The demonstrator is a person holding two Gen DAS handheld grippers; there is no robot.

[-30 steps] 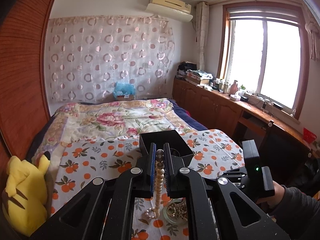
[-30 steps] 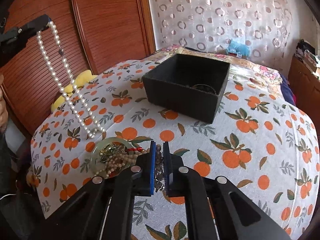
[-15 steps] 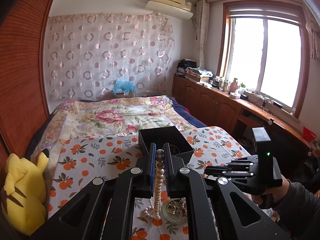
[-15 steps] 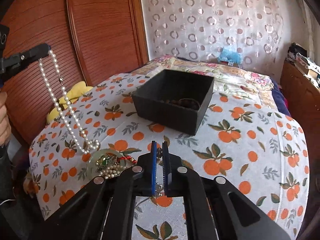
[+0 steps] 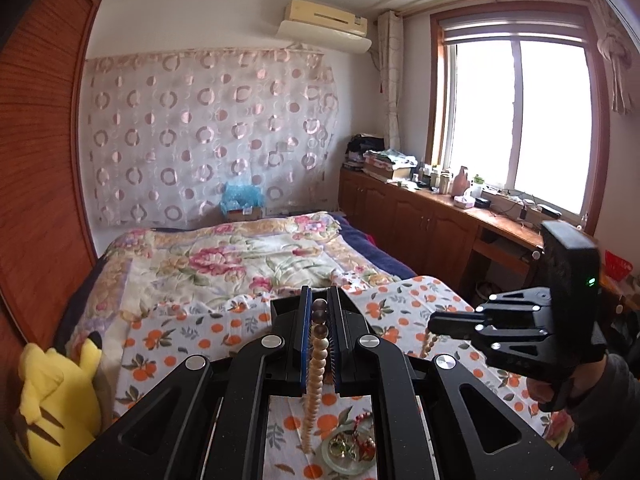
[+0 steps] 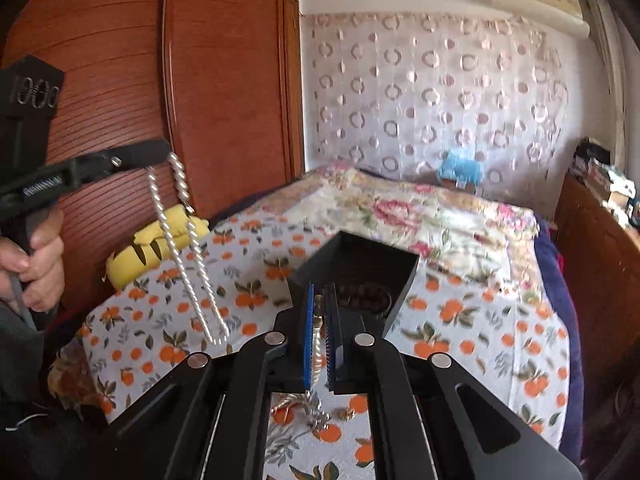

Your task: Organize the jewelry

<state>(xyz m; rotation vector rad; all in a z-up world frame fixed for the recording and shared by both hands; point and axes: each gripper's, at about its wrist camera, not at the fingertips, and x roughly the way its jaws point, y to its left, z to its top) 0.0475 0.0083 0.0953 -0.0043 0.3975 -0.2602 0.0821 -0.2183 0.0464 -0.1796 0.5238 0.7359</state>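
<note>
My left gripper (image 5: pixel 319 312) is shut on a white pearl necklace (image 5: pixel 316 364), which hangs free above the orange-print cloth; in the right wrist view the gripper (image 6: pixel 154 152) holds the necklace (image 6: pixel 188 252) up at the left. My right gripper (image 6: pixel 319 300) is shut on a beaded chain (image 6: pixel 316 344) whose lower end hangs over the cloth; in the left wrist view it (image 5: pixel 434 326) is at the right with beads hanging below. A black open box (image 6: pixel 360 268) with a dark bracelet inside stands just beyond my right gripper. A green dish of jewelry (image 5: pixel 348 448) lies below my left gripper.
A yellow plush toy (image 5: pixel 52 396) sits at the bed's left edge by the wooden wardrobe (image 6: pixel 120 80). A floral quilt (image 5: pixel 240 256) covers the far bed. Wooden cabinets (image 5: pixel 440 224) run along the right wall under the window.
Both grippers have risen, lifting their strands. The pearl necklace's lower end has come off the dish and now swings free. The right gripper's chain has come up from the cloth.
</note>
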